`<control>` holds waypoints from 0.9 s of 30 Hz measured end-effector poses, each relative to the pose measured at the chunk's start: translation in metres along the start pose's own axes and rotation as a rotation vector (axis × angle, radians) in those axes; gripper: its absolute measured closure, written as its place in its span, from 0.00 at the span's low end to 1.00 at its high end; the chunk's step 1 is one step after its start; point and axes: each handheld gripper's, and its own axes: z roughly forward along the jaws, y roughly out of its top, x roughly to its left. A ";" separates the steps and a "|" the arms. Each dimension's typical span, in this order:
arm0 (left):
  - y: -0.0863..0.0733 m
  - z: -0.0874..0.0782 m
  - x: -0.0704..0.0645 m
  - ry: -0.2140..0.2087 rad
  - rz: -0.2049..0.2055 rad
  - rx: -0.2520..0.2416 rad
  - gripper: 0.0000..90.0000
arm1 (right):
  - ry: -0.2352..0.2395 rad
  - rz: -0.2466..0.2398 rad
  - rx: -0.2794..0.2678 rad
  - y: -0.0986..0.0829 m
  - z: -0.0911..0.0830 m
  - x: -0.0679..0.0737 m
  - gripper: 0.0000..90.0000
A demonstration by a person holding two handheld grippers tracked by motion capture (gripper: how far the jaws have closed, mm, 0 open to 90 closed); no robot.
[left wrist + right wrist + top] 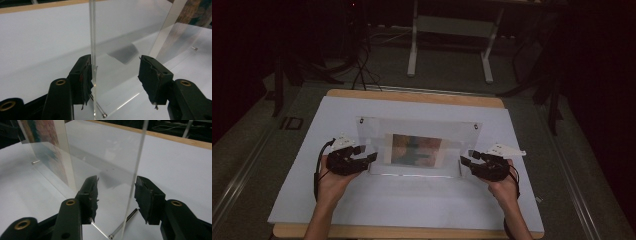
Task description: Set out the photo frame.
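We have the left gripper (371,156) and right gripper (466,157) at either end of a clear acrylic photo frame (422,131) standing mid-counter (522,210). Both sets of jaws are open, each straddling a pane edge; no squeeze yet, so gripping likely comes next. Panes smooth, rigid, glossy; a colourful print (414,149) sits between them; small metal pins at corners.

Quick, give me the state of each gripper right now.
Left gripper: open, jaws either side of the clear acrylic frame edge, one pad touching it.
Right gripper: open, jaws straddling the frame's other edge, not clamped.
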 end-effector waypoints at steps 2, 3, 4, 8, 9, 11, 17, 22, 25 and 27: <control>0.000 -0.003 0.002 -0.003 -0.002 -0.010 0.48 | 0.003 -0.002 -0.001 0.000 -0.003 -0.001 0.58; 0.000 -0.005 0.003 -0.005 -0.002 -0.015 0.48 | -0.001 -0.002 -0.001 0.001 -0.005 -0.002 0.58; 0.000 -0.005 0.003 -0.005 -0.002 -0.015 0.48 | -0.001 -0.002 -0.001 0.001 -0.005 -0.002 0.58; 0.000 -0.014 0.010 -0.004 -0.014 -0.039 0.49 | 0.001 0.001 -0.009 0.003 -0.013 -0.007 0.58; 0.000 -0.019 0.014 -0.002 -0.025 -0.052 0.49 | 0.000 0.003 -0.011 0.004 -0.015 -0.007 0.58; -0.001 -0.024 0.017 0.001 -0.035 -0.074 0.49 | -0.005 0.004 -0.016 0.004 -0.018 -0.010 0.58; -0.002 -0.035 0.026 0.029 -0.056 -0.112 0.50 | -0.027 0.024 -0.026 0.004 -0.025 -0.017 0.58; -0.004 -0.038 0.032 0.051 -0.077 -0.127 0.50 | -0.032 0.035 -0.027 0.003 -0.027 -0.021 0.58; -0.008 -0.039 0.037 0.071 -0.094 -0.136 0.50 | -0.042 0.044 -0.029 0.001 -0.028 -0.025 0.58; -0.010 -0.038 0.040 0.085 -0.110 -0.145 0.50 | -0.050 0.050 -0.029 0.000 -0.029 -0.027 0.58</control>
